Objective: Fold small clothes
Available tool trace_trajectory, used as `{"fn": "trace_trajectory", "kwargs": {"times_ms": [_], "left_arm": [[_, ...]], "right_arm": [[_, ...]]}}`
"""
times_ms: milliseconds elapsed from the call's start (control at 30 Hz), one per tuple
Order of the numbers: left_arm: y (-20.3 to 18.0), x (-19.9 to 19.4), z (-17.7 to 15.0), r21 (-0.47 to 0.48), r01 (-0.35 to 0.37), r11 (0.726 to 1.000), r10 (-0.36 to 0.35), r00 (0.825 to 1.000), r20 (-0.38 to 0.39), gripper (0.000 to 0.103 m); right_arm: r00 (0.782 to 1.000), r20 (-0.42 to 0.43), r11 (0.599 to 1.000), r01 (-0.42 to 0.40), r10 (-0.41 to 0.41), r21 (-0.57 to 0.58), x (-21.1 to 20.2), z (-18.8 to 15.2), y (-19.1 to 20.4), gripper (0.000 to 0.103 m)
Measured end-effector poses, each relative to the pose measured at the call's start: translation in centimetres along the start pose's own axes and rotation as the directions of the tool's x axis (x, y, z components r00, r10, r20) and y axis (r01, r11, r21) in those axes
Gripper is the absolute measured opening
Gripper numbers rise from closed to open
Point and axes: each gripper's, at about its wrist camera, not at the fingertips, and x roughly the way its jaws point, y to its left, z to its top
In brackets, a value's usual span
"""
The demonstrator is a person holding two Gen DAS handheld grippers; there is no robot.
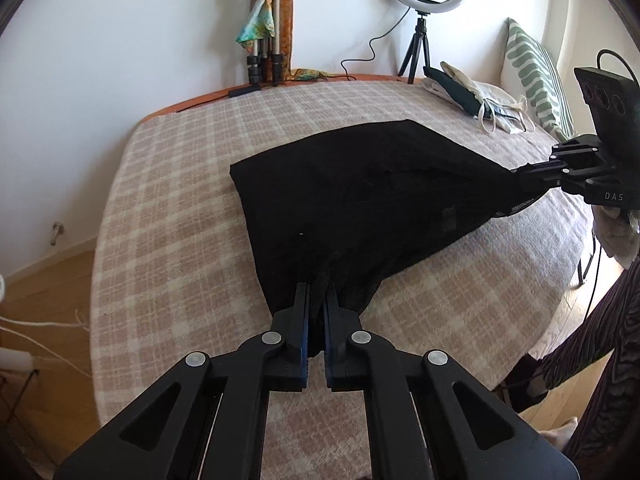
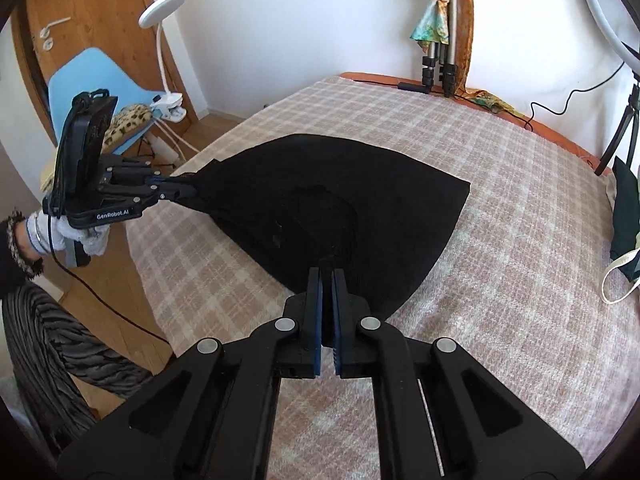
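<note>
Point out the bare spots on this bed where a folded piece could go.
Bare checked blanket lies between the black garment and the bed's left edge, and in front of it. Crowded: far right corner, with the cloth bags and ring light tripod.

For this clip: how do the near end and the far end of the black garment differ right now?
The black garment's near end is bunched into two points, one in the left gripper, one in the right gripper; its far end lies spread wide with square corners. The near end looks lifted slightly; the far end rests flat on the checked blanket. Both ends are the same plain black cloth.
</note>
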Motion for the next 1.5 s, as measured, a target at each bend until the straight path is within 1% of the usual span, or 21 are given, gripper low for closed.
{"fn": "trace_trajectory", "kwargs": {"times_ms": [67,100,133,200,233,300,367,500,567,633,700,733,833,933,1033,1167,1200,1233,1267,1367,1500], "left_arm": [[-0.3,-0.4,-1.0,0.011,-0.02,1.0,0.02,1.0,-0.015,0.011],[-0.2,-0.7,-1.3,0.0,-0.038,0.999,0.038,0.999,-0.014,0.018],[0.2,-1.1,-1.5,-0.033,-0.043,0.999,0.042,0.999,-0.012,0.033],[1.1,-2.0,-1.8,-0.112,-0.03,0.993,0.033,0.999,0.027,0.047],[1.7,-2.4,-1.7,-0.148,-0.026,0.989,0.032,0.999,0.041,0.047],[2.8,-2.5,-1.5,-0.22,-0.003,0.975,0.015,0.999,0.05,0.047],[3.3,-2.4,-1.3,-0.261,0.009,0.965,0.008,0.998,0.062,0.047],[3.2,-1.9,0.0,-0.264,-0.037,0.964,0.053,0.997,0.053,0.047],[3.7,-1.6,1.1,-0.298,-0.023,0.954,0.046,0.996,0.071,0.047],[4.5,-0.8,2.6,-0.338,0.013,0.941,0.018,0.996,0.086,0.047],[5.4,0.3,4.0,-0.381,0.004,0.924,0.033,0.995,0.089,0.047],[6.0,0.9,4.5,-0.404,0.018,0.915,0.022,0.995,0.093,0.046],[7.5,2.8,5.7,-0.458,0.049,0.888,-0.011,0.996,0.087,0.046],[8.3,4.5,6.2,-0.468,0.04,0.883,-0.008,0.997,0.071,0.045],[8.7,6.0,6.6,-0.482,0.078,0.873,-0.055,0.997,0.062,0.045],[8.3,8.0,7.2,-0.468,0.098,0.879,-0.095,0.995,0.031,0.044],[8.1,8.4,7.3,-0.464,0.099,0.88,-0.1,0.995,0.022,0.042],[7.9,8.6,7.3,-0.457,0.097,0.884,-0.101,0.995,0.018,0.03],[7.7,8.7,7.3,-0.45,0.095,0.888,-0.101,0.995,0.011,0.025],[7.8,8.9,7.4,-0.447,0.113,0.888,-0.118,0.993,0.017,0.018],[8.2,8.9,7.3,-0.457,0.113,0.882,-0.116,0.993,0.022,0.008]], "right_arm": [[1.0,-0.004,1.0,0.0,0.0,-0.013,-0.5,-1.1,0.5,0.005],[1.0,-0.007,1.0,0.005,-0.005,0.007,-0.7,-1.5,0.3,0.007],[1.0,-0.008,0.999,-0.001,0.002,0.047,-0.9,-1.7,-0.3,0.011],[1.0,0.023,0.986,-0.016,0.012,0.166,-1.5,-2.2,-2.1,0.047],[0.999,0.042,0.972,-0.031,0.022,0.233,-1.7,-2.4,-3.3,0.049],[0.994,0.063,0.923,-0.102,0.084,0.372,-1.6,-3.0,-5.7,0.049],[0.993,0.052,0.887,-0.119,0.107,0.447,-0.9,-3.5,-7.1,0.049],[0.997,0.037,0.904,-0.072,0.062,0.421,-0.4,-2.8,-7.2,0.049],[0.997,0.055,0.901,-0.07,0.052,0.427,-0.3,-1.7,-7.7,0.049],[0.995,0.084,0.883,-0.085,0.052,0.462,-0.2,-0.4,-8.9,0.049],[0.991,0.116,0.854,-0.12,0.071,0.507,0.1,1.0,-10.1,0.049],[0.988,0.13,0.842,-0.134,0.077,0.523,0.3,1.7,-10.7,0.049],[0.988,0.138,0.828,-0.129,0.064,0.545,1.6,3.6,-11.8,0.049],[0.99,0.118,0.818,-0.129,0.075,0.561,3.3,4.7,-12.8,0.049],[0.988,0.11,0.801,-0.151,0.107,0.58,5.0,5.5,-13.9,0.045],[0.985,0.102,0.784,-0.171,0.137,0.597,6.7,6.1,-15.1,0.044],[0.985,0.097,0.783,-0.172,0.142,0.598,7.1,6.3,-15.2,0.042],[0.987,0.085,0.786,-0.16,0.137,0.597,7.4,6.4,-15.2,0.04],[0.99,0.071,0.792,-0.139,0.12,0.595,7.6,6.5,-15.3,0.038],[0.995,0.045,0.793,-0.097,0.087,0.602,8.0,6.5,-15.9,0.038],[0.991,0.04,0.781,-0.126,0.128,0.611,8.5,6.0,-16.3,0.038]]}}
